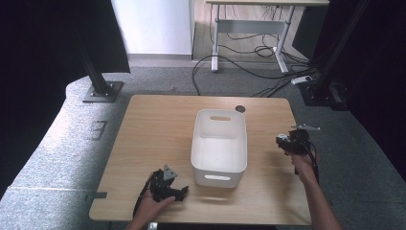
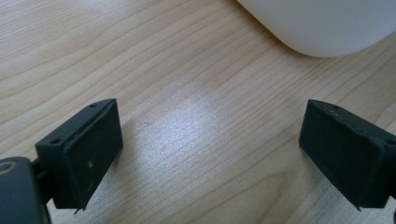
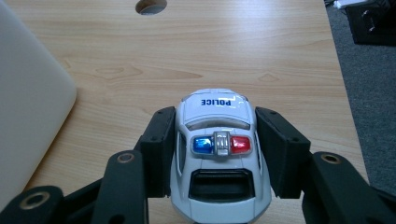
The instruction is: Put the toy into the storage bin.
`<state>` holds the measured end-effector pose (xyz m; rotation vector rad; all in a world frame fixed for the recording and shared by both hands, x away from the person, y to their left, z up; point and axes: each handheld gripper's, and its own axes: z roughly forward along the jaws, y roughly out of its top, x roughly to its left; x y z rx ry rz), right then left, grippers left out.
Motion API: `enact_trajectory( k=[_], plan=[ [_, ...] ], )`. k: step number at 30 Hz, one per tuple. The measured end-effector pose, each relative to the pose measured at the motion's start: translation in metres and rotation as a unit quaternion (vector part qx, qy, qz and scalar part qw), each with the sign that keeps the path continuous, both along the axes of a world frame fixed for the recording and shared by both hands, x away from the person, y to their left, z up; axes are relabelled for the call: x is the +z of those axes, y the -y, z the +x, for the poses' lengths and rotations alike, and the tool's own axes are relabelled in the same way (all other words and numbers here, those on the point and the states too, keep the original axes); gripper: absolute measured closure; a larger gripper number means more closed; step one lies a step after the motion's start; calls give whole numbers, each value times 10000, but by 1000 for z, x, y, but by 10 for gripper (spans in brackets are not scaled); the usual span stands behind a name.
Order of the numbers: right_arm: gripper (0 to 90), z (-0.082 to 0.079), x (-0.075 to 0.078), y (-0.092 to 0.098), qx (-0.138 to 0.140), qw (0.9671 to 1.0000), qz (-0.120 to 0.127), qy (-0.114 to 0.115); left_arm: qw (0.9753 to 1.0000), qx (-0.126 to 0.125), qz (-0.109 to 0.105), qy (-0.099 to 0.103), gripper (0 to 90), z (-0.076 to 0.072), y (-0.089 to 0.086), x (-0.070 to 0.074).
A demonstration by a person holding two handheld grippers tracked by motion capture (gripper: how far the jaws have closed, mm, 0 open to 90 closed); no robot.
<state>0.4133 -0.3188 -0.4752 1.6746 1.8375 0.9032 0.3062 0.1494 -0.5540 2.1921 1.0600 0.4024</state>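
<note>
Two grippers on table point(image 1: 153, 120). Right gripper point(image 3: 217, 149) clamped on toy police car point(image 3: 217, 154), jaws against both flanks, right of white bin point(image 1: 219, 143), near right edge. Left gripper point(image 2: 210, 149) jaws wide apart, nothing between, near-left of bin.

i count one toy police car point(image 3: 218, 154), white, with one blue light and one red light on its roof. one white bin point(image 1: 219, 146) sits on the one wooden surface point(image 1: 153, 139) i work over. i have two tongs: left point(image 1: 184, 192) and right point(image 1: 279, 140).
</note>
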Motion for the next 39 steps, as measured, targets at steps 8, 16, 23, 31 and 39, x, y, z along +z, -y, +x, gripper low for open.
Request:
enact_trajectory(
  k=[8, 16, 23, 31, 39],
  plan=[
    [500, -5, 6, -9, 48, 9999, 11, 104, 10000, 0, -1, 0, 62, 0, 0, 0],
    [500, -12, 24, -15, 131, 9994, 60, 315, 10000, 0, -1, 1, 62, 0, 0, 0],
    [500, -17, 31, -24, 222, 9991, 45, 357, 10000, 1, -1, 1, 62, 0, 0, 0],
    [500, -15, 31, -36, 322, 9989, 45, 339, 10000, 0, -2, 2, 62, 0, 0, 0],
    [500, -17, 42, -44, 442, 9979, 28, 466, 10000, 0, 0, -1, 62, 0, 0, 0]
  ],
)
